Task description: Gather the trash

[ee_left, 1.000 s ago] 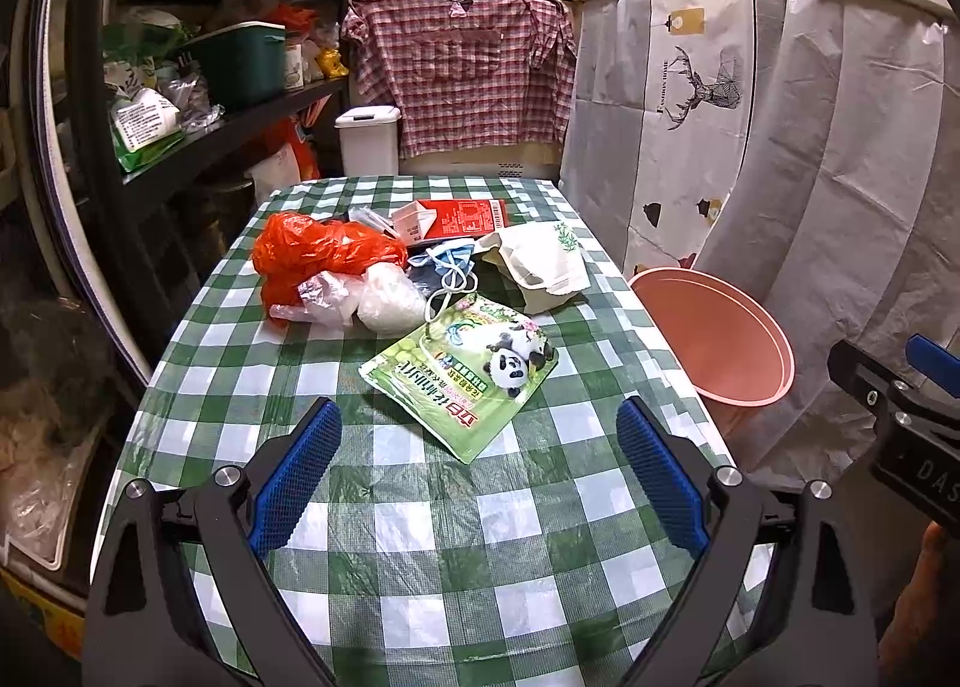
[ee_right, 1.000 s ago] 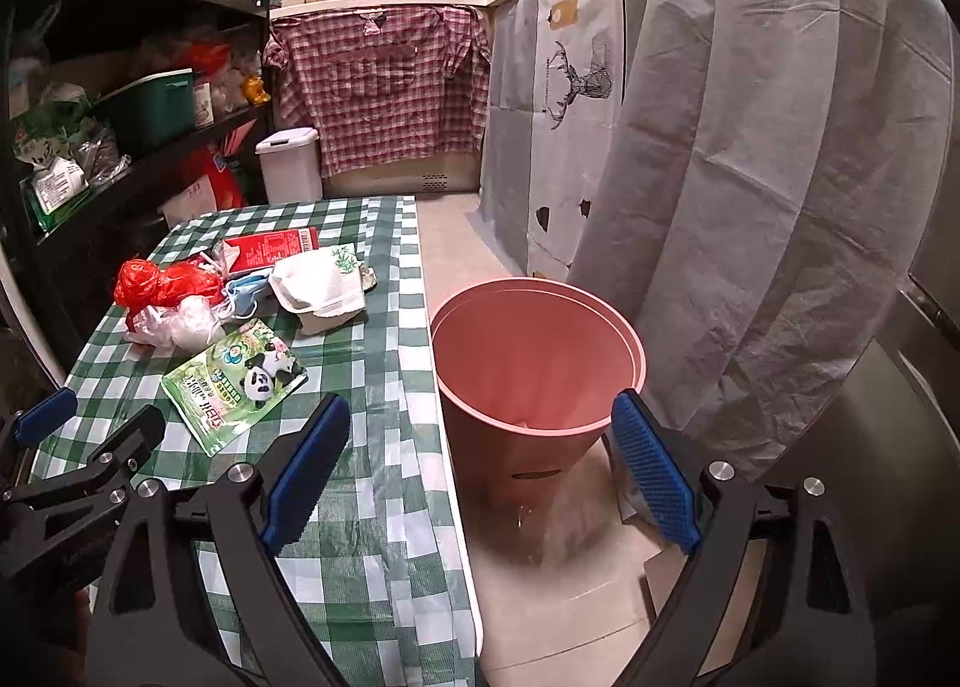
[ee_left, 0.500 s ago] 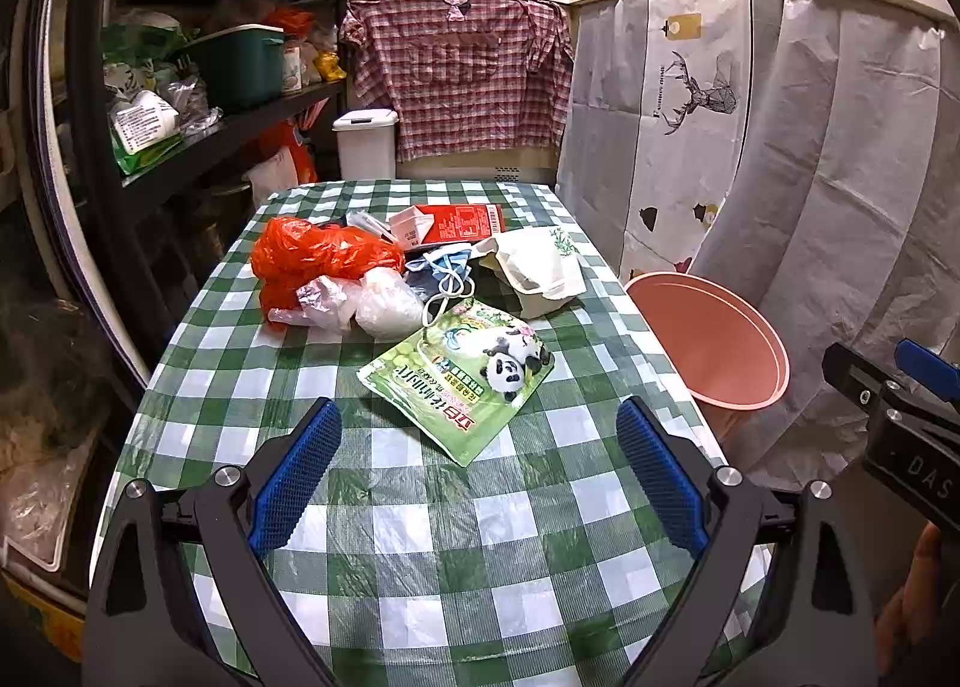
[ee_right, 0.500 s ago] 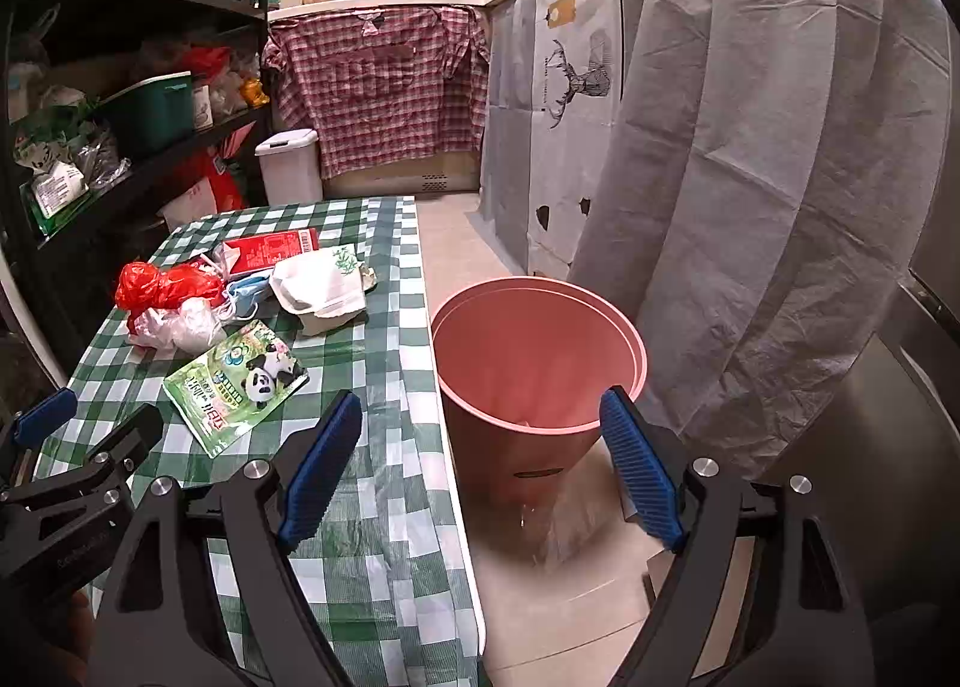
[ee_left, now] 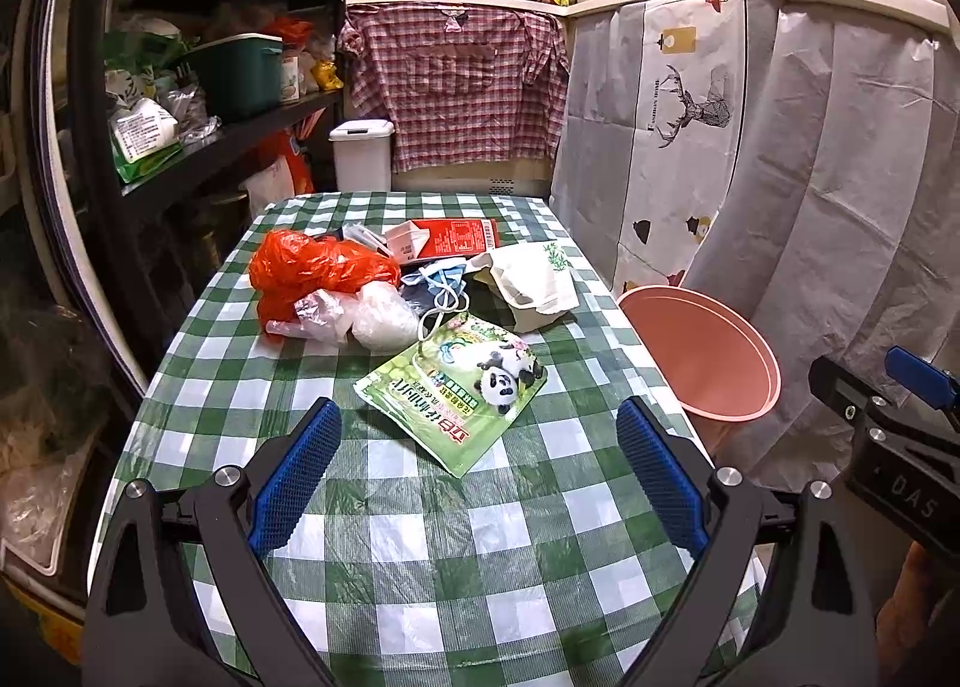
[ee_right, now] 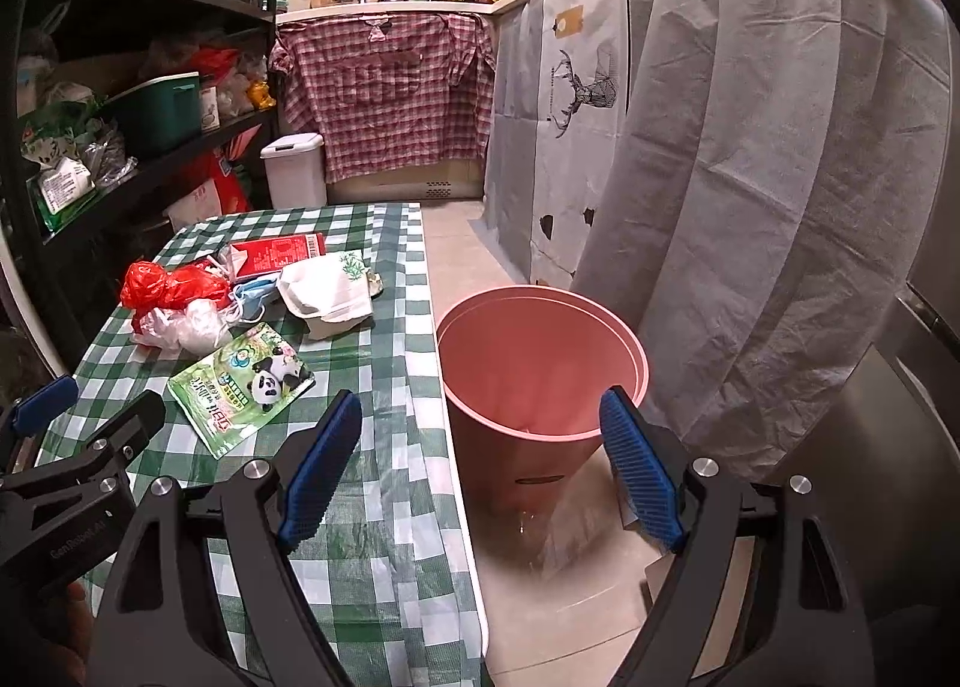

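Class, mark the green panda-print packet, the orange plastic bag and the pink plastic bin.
green panda-print packet [ee_left: 456, 393], left wrist view, centre of its face.
orange plastic bag [ee_left: 312, 267], left wrist view, crumpled middle.
pink plastic bin [ee_right: 540, 351], right wrist view, inner wall.

The right gripper [ee_right: 480, 459] hangs with jaws wide apart and nothing between them, above the table [ee_right: 384, 483] edge and a pink bin [ee_right: 540, 363] on the floor just beside it — a panda-print packet [ee_right: 240, 387] lies near a red plastic bag [ee_right: 168, 285].

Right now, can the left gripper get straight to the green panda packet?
Probably yes: the left gripper is open and the green panda packet lies flat just ahead on the table, nothing between them.
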A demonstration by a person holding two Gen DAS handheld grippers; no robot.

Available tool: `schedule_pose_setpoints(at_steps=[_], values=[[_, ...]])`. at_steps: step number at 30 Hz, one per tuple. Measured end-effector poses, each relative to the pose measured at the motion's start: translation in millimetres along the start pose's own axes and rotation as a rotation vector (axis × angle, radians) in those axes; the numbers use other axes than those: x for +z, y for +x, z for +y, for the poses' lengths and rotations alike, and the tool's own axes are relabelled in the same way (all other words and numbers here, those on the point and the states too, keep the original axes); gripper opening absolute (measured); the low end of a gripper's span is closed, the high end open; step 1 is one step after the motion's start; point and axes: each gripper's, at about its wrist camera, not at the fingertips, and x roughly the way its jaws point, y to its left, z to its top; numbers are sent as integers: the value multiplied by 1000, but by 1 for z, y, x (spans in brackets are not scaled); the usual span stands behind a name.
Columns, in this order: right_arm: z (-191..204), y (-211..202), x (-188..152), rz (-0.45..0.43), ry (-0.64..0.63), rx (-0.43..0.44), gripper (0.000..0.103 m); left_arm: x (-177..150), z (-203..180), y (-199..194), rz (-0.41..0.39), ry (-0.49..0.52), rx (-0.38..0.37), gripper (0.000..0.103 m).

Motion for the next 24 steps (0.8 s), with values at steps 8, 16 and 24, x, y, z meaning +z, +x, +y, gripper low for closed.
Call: schedule_pose_setpoints(at_steps=[8, 16, 24], values=[[-1, 1, -1, 3, 0, -2, 80, -1, -1, 1, 4, 1, -6, 90], [-2, 3, -1, 8, 1, -7, 81, -1, -1, 2, 5, -1, -6, 90], [1, 2, -1, 14, -8, -4, 80, -2, -2, 2, 7, -2, -8, 90]])
